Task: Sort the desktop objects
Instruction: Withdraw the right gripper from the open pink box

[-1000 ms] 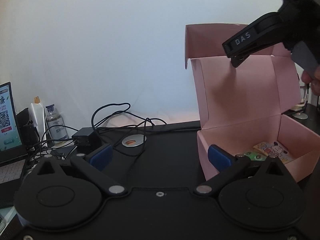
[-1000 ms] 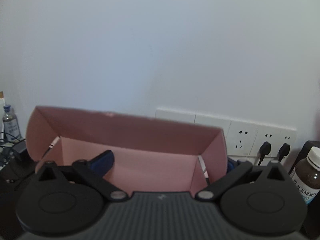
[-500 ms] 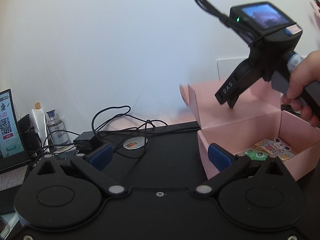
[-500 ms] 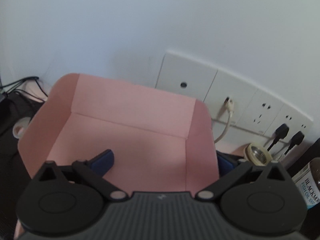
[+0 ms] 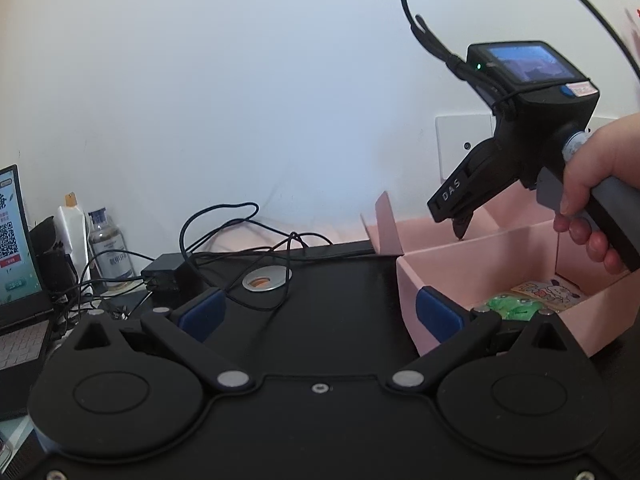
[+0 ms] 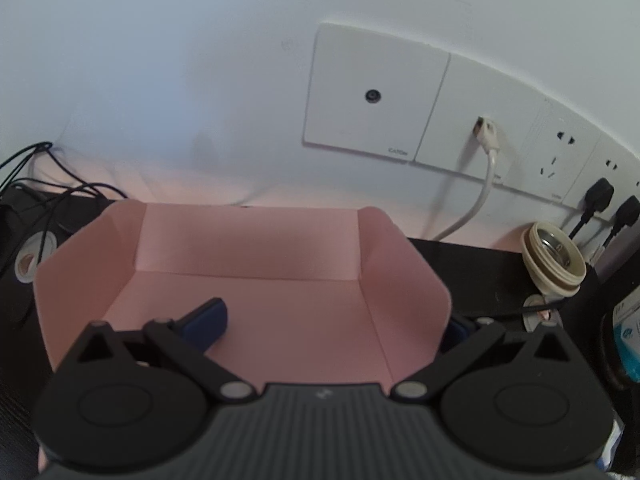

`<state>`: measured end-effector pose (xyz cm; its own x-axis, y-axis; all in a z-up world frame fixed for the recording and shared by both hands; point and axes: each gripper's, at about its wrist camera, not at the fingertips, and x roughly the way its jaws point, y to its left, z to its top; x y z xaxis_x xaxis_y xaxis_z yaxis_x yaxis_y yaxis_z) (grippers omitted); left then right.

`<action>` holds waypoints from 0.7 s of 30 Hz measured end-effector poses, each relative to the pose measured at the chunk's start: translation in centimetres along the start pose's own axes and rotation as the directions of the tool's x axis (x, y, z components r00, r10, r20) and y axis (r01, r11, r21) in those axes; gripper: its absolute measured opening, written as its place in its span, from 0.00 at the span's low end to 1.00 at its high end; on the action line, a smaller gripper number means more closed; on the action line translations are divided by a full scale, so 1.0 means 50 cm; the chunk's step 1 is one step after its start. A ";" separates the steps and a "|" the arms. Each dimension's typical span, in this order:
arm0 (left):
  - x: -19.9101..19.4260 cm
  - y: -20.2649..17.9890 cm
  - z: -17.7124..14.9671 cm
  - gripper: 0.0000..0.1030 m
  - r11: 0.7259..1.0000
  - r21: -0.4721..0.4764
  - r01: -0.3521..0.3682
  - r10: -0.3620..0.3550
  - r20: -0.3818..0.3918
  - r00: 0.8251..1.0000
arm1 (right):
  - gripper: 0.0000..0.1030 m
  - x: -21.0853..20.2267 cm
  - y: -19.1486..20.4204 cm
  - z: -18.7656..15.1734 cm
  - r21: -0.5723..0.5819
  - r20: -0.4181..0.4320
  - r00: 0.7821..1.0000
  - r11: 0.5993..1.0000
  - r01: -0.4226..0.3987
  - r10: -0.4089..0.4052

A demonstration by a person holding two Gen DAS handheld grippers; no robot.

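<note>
A pink cardboard box [image 5: 480, 260] sits open on the black desk at the right of the left wrist view. Inside lie a green frog toy [image 5: 508, 306] and a cartoon card [image 5: 548, 294]. The box lid [image 6: 280, 280] is folded back almost flat toward the wall. A hand holds my right gripper [image 5: 452, 220] tip-down on that lid. In its own view my right gripper [image 6: 332, 324] is open, one pad over the lid and the other outside the lid's right flap. My left gripper [image 5: 320, 314] is open and empty, its right pad beside the box's left wall.
A laptop [image 5: 16, 248], a clear bottle [image 5: 108, 248], a power adapter [image 5: 164, 276] with tangled cables and a round metal disc [image 5: 266, 280] lie at the left. Wall sockets [image 6: 560, 160], a beige round fitting [image 6: 556, 260] and a bottle [image 6: 628, 336] stand right of the lid.
The lid has swung from upright back and down to nearly flat. My right gripper followed it down toward the wall. My left gripper has stayed where it was.
</note>
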<state>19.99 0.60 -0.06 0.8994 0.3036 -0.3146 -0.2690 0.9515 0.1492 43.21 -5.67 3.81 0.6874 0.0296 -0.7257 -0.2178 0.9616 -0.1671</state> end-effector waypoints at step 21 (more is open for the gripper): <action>-0.007 0.016 0.011 1.00 0.999 -0.044 -0.025 0.026 0.042 0.999 | 0.99 -0.030 -0.076 -0.054 0.180 0.125 0.991 0.983 0.032 -0.055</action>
<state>19.64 1.20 0.71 0.9057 0.3264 -0.2707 -0.3060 0.9450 0.1156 41.13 -10.08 3.74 0.7794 0.0109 -0.6264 -0.0679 0.9954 -0.0672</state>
